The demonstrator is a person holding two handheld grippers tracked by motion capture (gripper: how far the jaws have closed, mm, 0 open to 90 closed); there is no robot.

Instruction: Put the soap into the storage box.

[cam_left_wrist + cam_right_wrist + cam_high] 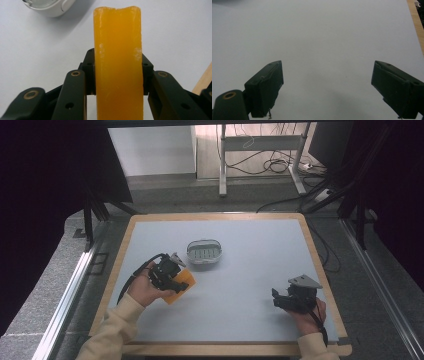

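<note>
An orange slab, like a bar of soap [181, 285], is clamped on edge in my left gripper [176, 284] at the left of the table. In the left gripper view the orange bar [117, 62] stands upright between the two black jaws, and my left gripper [117, 72] is shut on its narrow sides. A white oval soap dish [204, 251] with a slotted floor sits just beyond, near the table's middle; its rim [47, 7] shows at the upper left. My right gripper [276, 300] rests at the right front, and in its own view my right gripper [327, 87] is open over bare surface.
The table [250, 245] has a pale grey top with a wooden border. Black curtains and frame rails flank both sides. Behind the table stand a desk leg frame [222, 165] and loose cables on the floor.
</note>
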